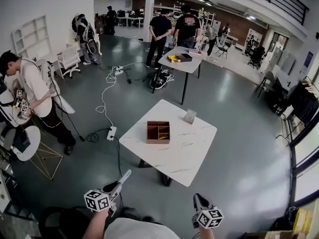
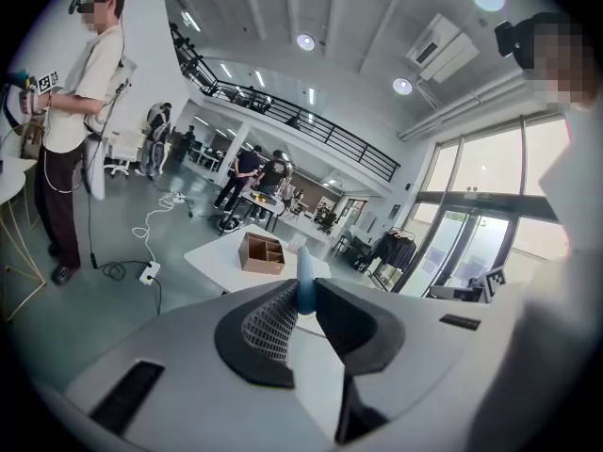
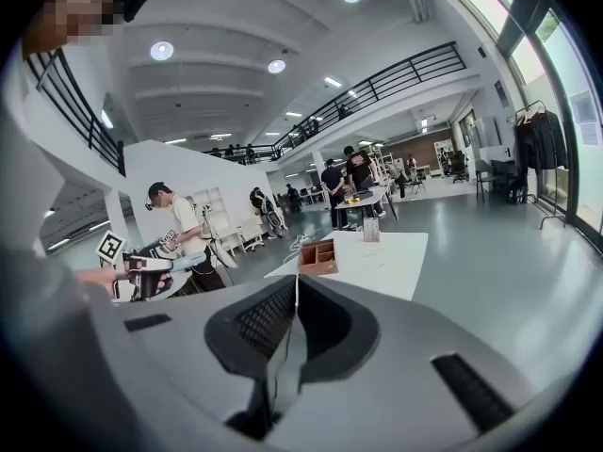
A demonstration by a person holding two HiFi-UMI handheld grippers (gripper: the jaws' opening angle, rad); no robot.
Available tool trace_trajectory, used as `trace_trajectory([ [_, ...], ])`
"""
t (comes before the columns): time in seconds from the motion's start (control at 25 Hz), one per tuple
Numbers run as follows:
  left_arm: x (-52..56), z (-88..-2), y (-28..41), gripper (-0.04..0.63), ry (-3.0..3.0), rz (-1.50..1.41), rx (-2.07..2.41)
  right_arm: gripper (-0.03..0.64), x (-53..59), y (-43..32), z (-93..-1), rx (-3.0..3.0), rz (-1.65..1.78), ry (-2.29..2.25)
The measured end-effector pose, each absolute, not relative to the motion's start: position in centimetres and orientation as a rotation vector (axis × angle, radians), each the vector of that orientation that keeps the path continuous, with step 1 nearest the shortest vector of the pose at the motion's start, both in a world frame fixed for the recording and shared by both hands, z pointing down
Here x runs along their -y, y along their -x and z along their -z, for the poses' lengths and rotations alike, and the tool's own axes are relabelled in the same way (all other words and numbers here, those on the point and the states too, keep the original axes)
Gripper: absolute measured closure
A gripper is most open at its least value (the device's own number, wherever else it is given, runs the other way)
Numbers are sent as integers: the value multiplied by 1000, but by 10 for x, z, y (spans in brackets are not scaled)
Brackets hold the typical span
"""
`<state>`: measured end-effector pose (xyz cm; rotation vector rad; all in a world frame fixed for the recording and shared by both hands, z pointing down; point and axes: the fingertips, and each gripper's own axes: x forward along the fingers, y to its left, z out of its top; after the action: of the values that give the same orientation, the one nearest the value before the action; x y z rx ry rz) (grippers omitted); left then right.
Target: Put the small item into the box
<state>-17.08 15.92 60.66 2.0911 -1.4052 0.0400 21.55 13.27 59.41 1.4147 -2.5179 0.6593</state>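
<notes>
A brown wooden box (image 1: 158,132) with several compartments stands on the white marble table (image 1: 184,153), well ahead of both grippers. It also shows far off as the box (image 2: 262,252) and the box (image 3: 318,256). A small clear item (image 1: 189,116) stands near the table's far edge. My left gripper (image 1: 126,174) is low and short of the table; in its own view the left gripper (image 2: 303,288) is shut on a slim pale blue item (image 2: 305,273) that sticks out between the jaws. My right gripper (image 1: 196,198) hangs lower right; the right gripper (image 3: 296,288) is shut with nothing between the jaws.
A power strip (image 1: 111,132) and cables lie on the floor left of the table. A person (image 1: 35,91) with grippers stands at far left by a round white table (image 1: 27,142). Further back is a second table (image 1: 182,61) with people around it.
</notes>
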Motion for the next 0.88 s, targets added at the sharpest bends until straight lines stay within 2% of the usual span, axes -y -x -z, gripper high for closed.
trace_trajectory([
  [0.24, -161, -607, 154, 528, -2080, -33, 1403, 589, -132, -222, -603, 2511, -695, -1389],
  [0.88, -104, -621, 164, 528, -2064, -44, 1381, 589, -91, -208, -620, 2464, -714, -1350],
])
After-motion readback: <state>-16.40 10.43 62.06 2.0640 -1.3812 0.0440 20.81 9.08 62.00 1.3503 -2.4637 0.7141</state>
